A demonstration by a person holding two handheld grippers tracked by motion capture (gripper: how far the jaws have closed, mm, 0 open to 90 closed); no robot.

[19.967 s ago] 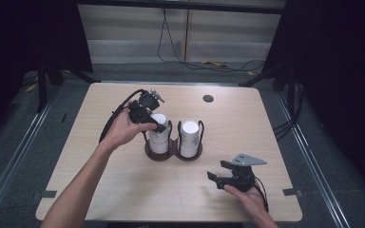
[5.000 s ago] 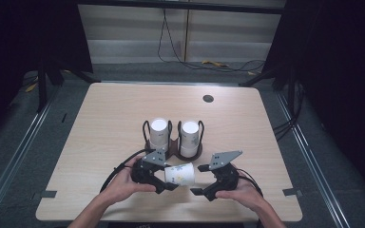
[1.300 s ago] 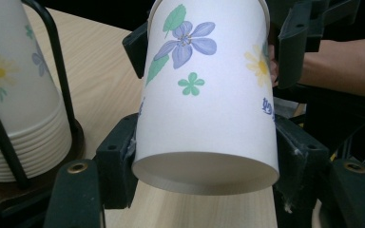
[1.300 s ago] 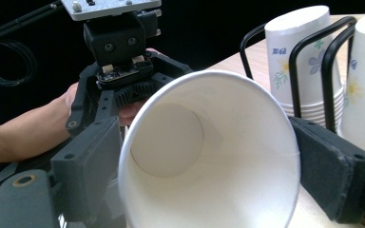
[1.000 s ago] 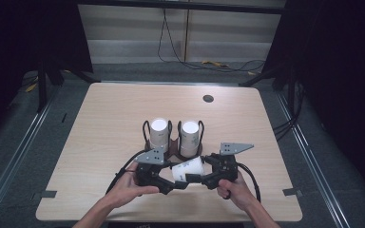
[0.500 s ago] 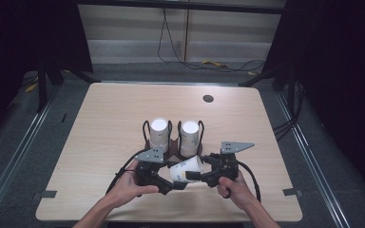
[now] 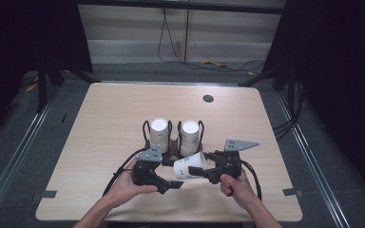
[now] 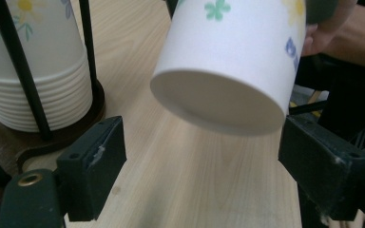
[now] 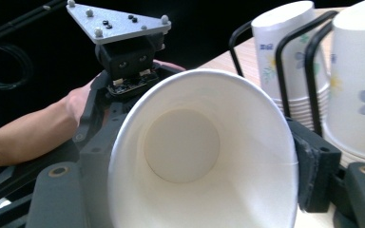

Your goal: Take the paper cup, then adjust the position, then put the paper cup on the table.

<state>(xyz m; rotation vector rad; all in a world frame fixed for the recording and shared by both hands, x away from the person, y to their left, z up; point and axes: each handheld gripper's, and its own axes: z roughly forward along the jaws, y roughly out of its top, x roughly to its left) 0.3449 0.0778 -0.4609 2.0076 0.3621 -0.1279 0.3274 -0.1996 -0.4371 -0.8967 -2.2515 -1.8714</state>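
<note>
Cup (image 7: 190, 166) lower centre of frame, tilted, above worktop (image 7: 104, 118). Right tongs (image 7: 209, 172) clamp its rim; left tongs (image 7: 173, 185) spread wide, cup base between them, not touching.

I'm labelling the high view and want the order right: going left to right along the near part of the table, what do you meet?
Left hand → left hand-held gripper → loose paper cup lying on its side → right hand-held gripper clamping the cup → right hand.
</note>
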